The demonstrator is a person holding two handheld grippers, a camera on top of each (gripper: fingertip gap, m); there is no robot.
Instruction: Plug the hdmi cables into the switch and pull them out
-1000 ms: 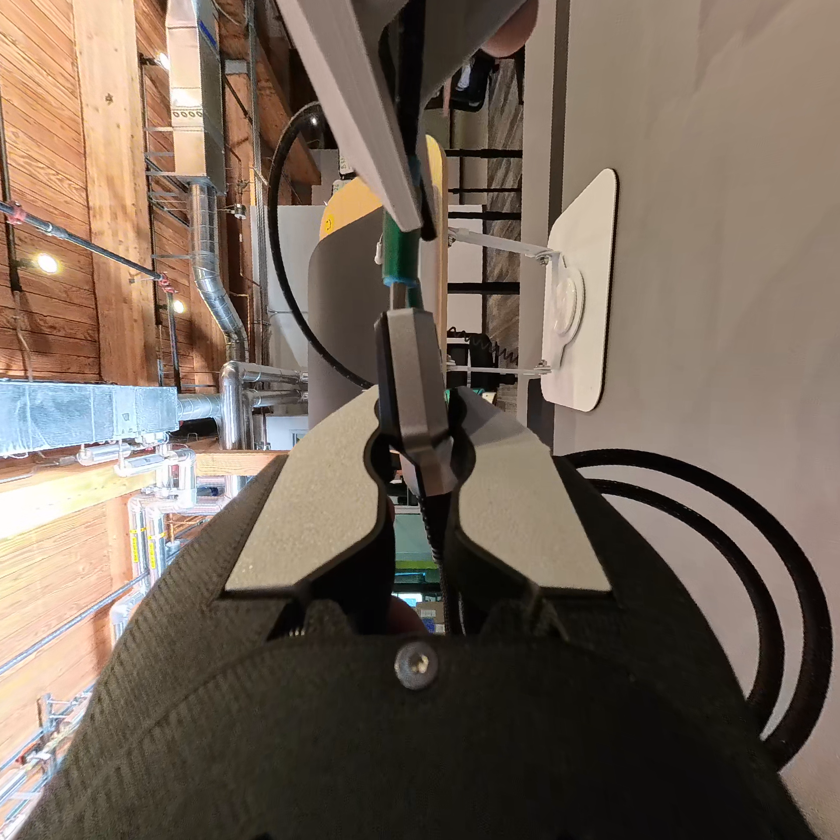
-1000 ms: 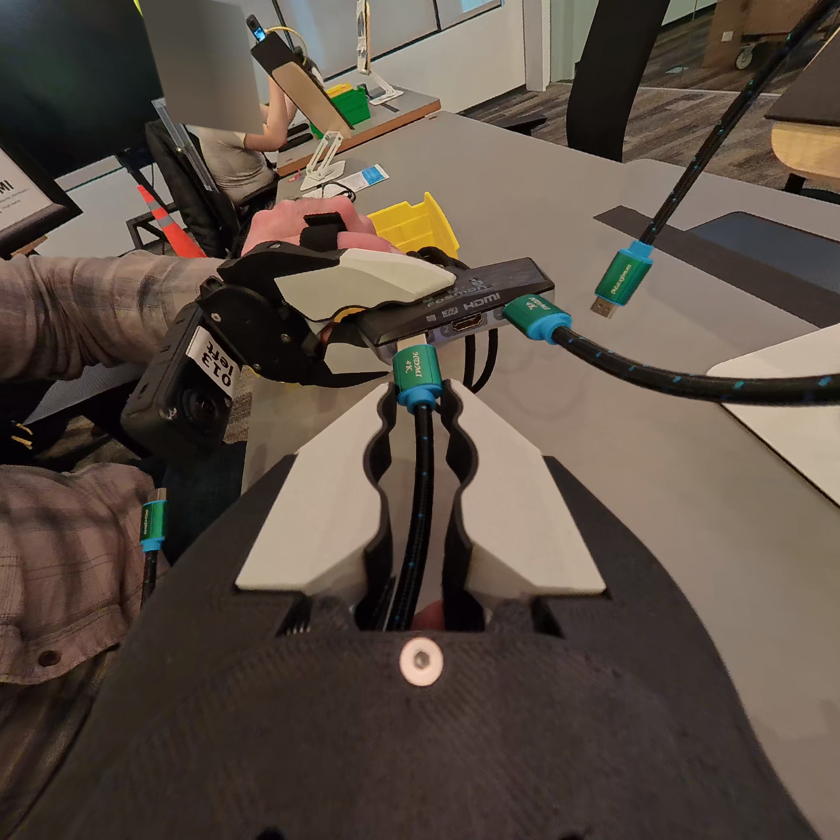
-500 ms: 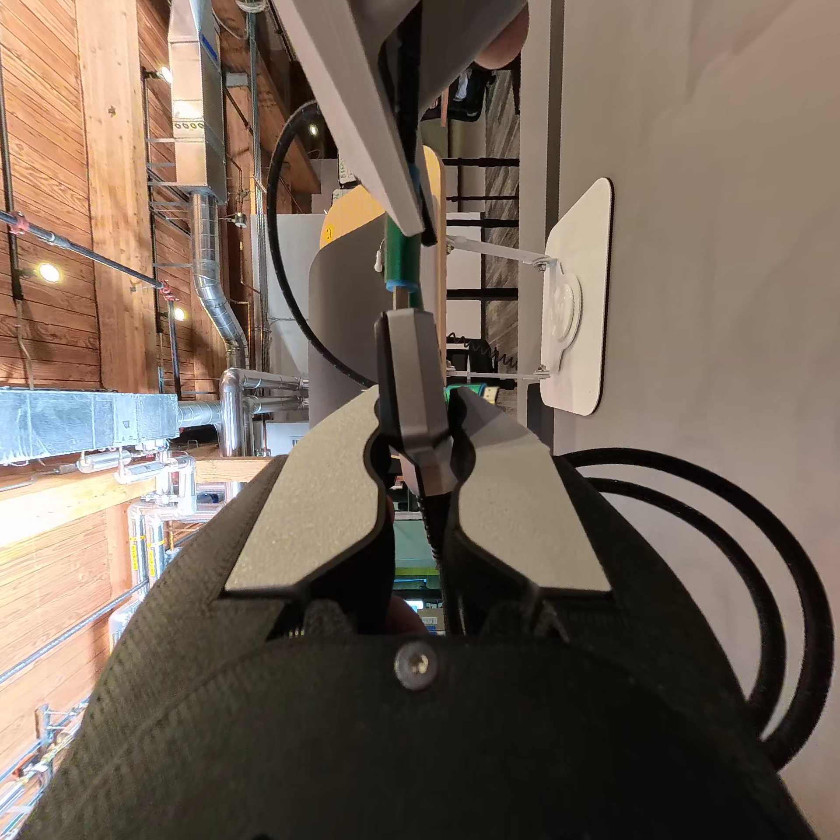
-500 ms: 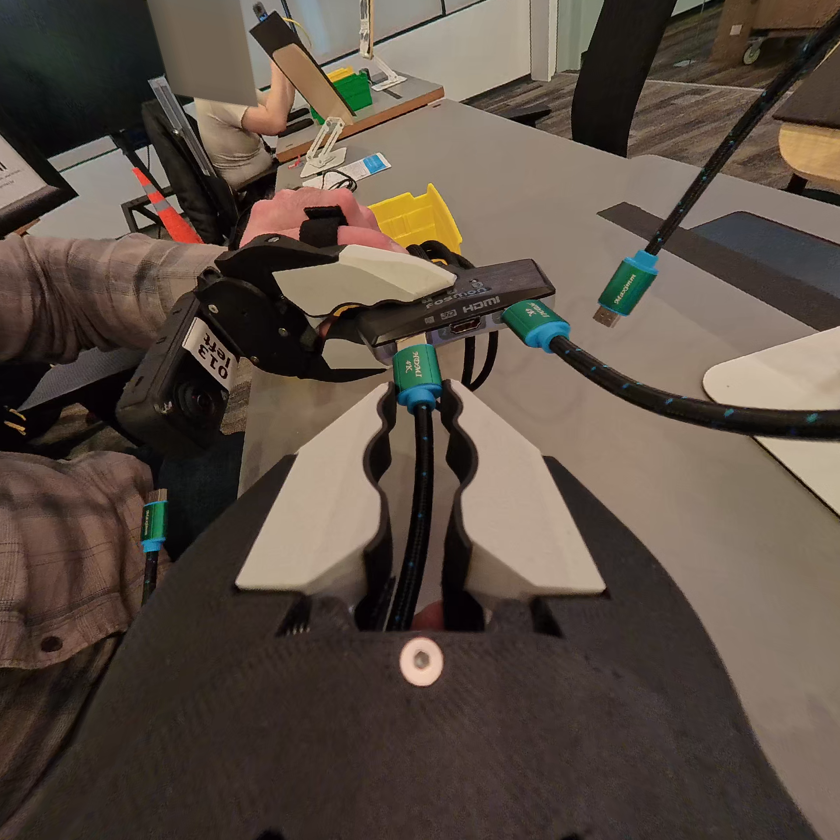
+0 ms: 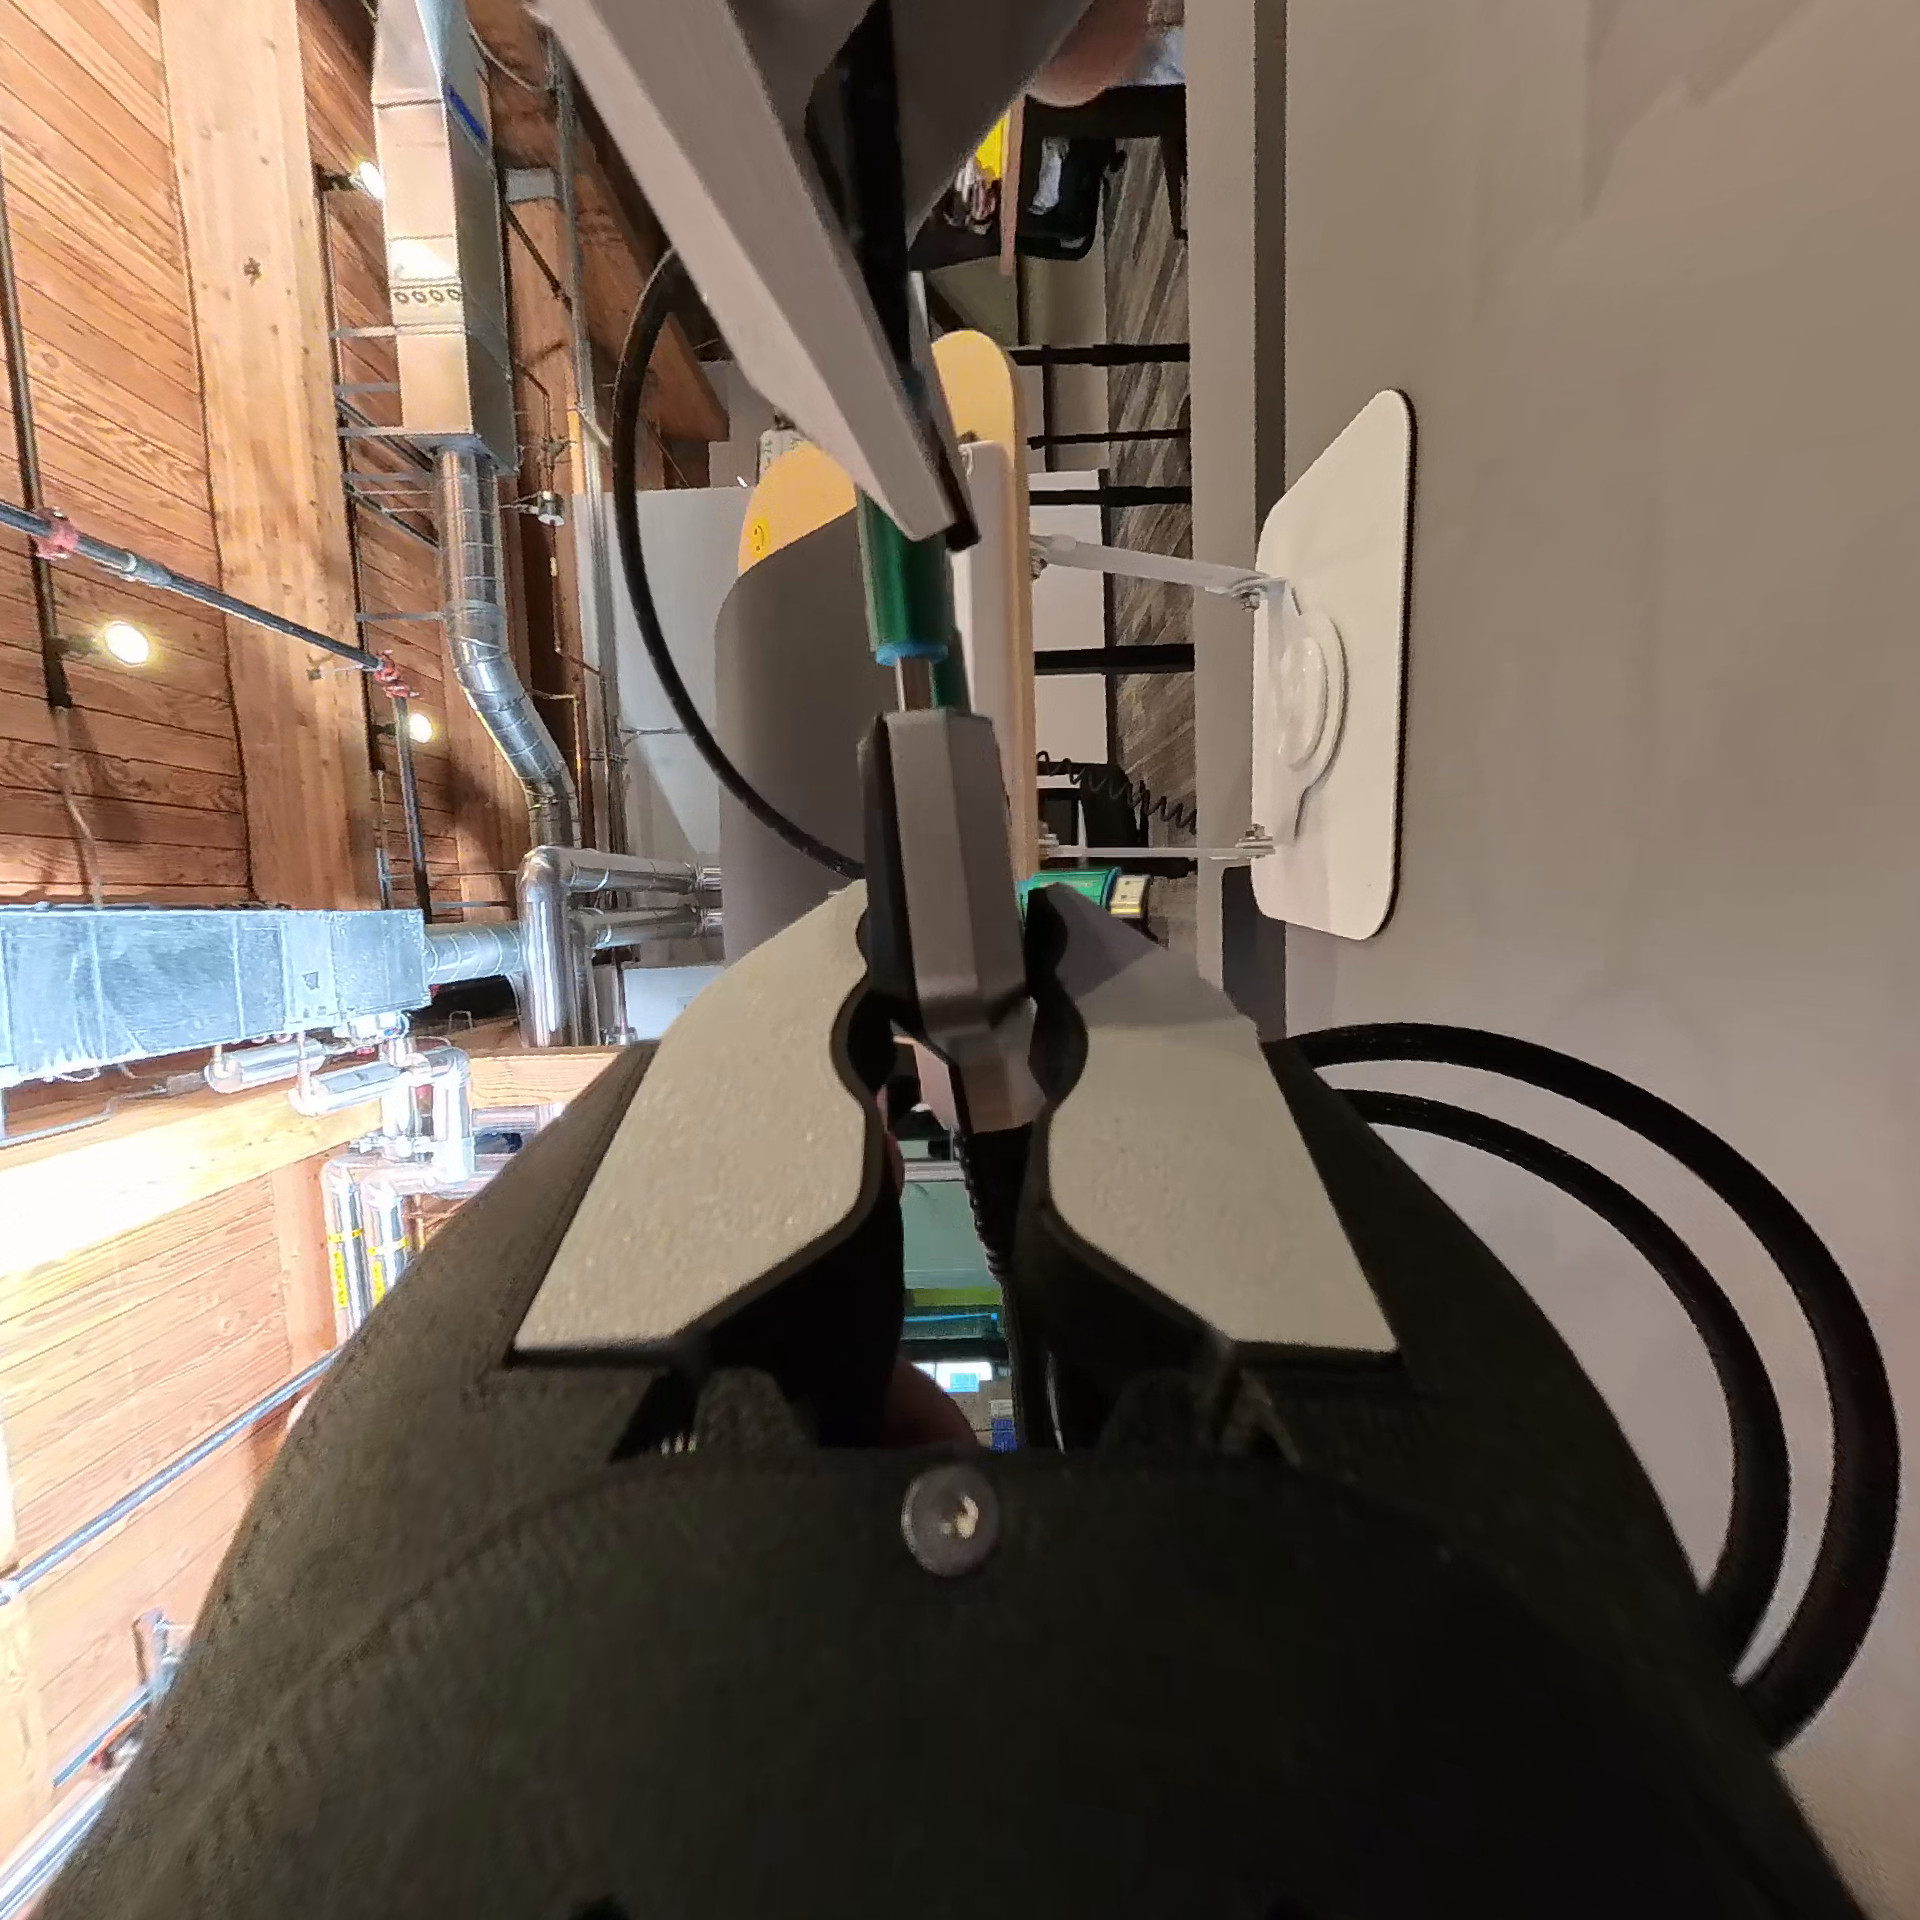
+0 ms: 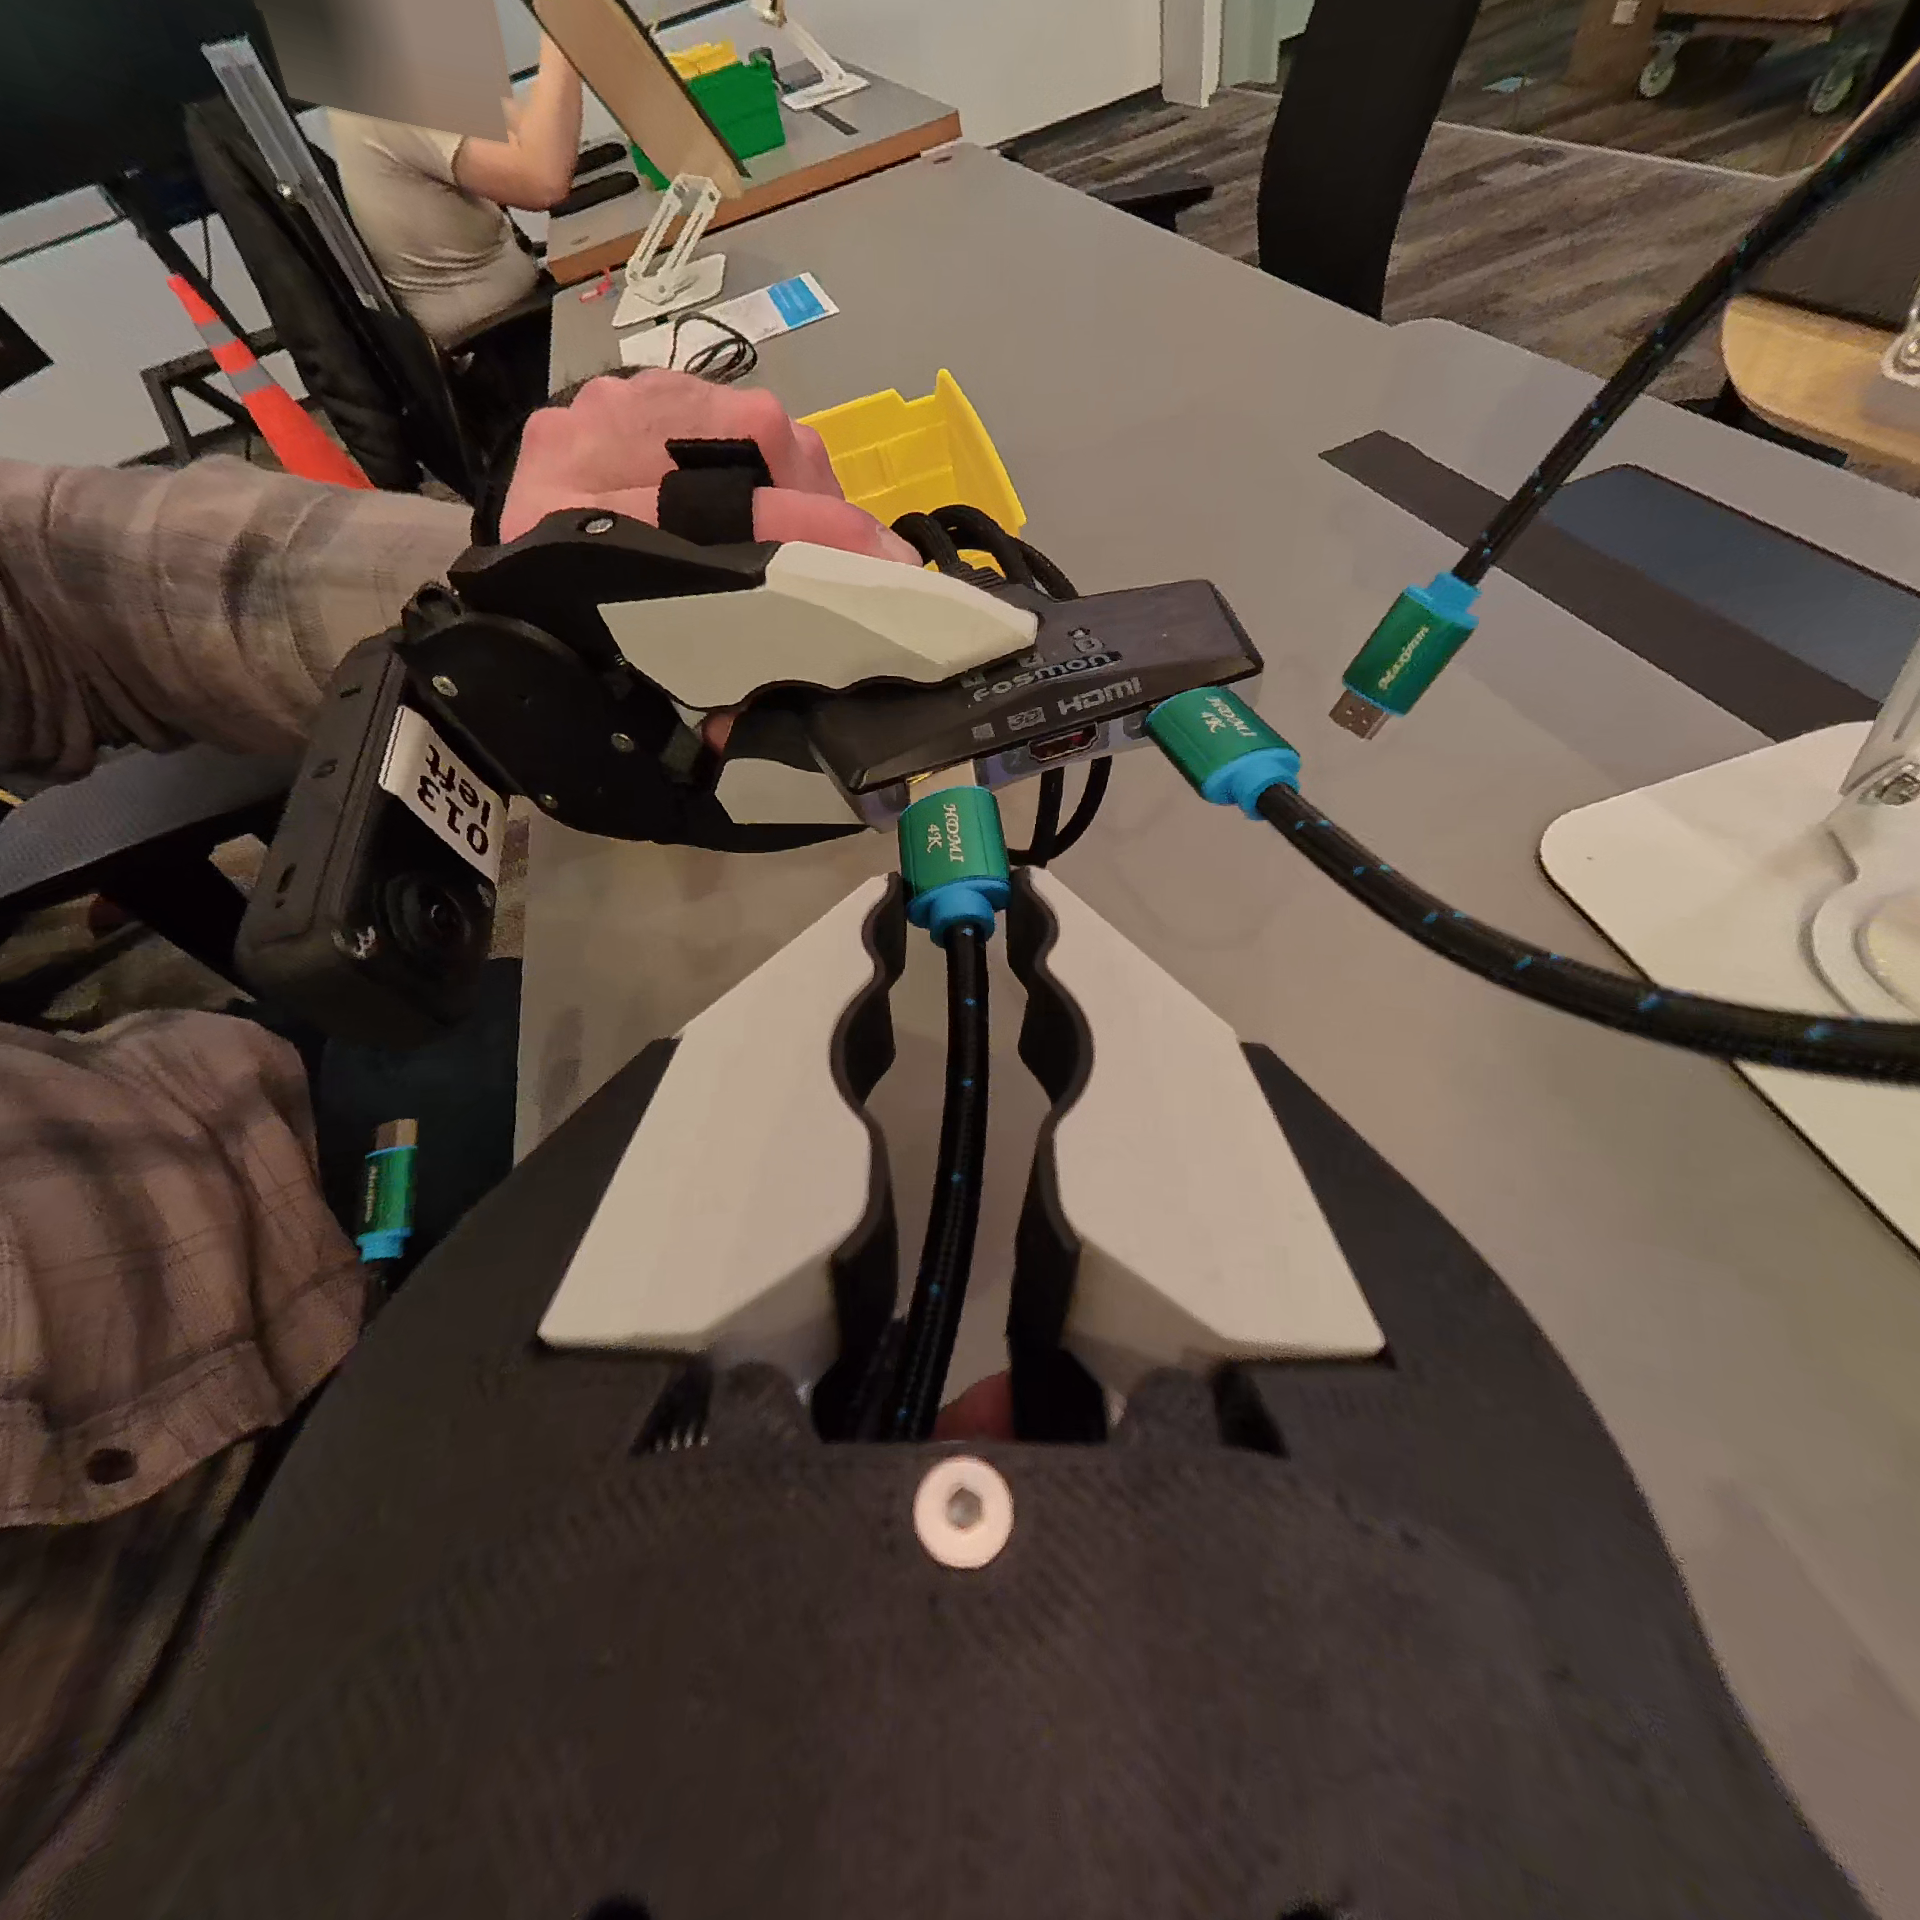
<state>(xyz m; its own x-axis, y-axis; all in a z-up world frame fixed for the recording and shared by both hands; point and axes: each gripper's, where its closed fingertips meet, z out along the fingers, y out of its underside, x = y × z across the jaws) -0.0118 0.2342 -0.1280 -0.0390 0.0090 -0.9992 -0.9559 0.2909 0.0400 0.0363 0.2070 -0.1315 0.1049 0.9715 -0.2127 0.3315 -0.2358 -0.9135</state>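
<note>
Both views are evenly and fairly brightly lit from overhead. In the left wrist view, turned on its side, small round ceiling lamps (image 5: 125, 644) glow against the warm brown wooden plank ceiling (image 5: 156, 416), and a pale timber beam (image 5: 156, 1174) burns out to near white. The near grey slanted finger (image 5: 769, 260) at the top edge is smeared with blur. Wide-angle bending curves the smooth grey tabletop (image 6: 1195, 395) toward its far edge; shadows there are soft.
</note>
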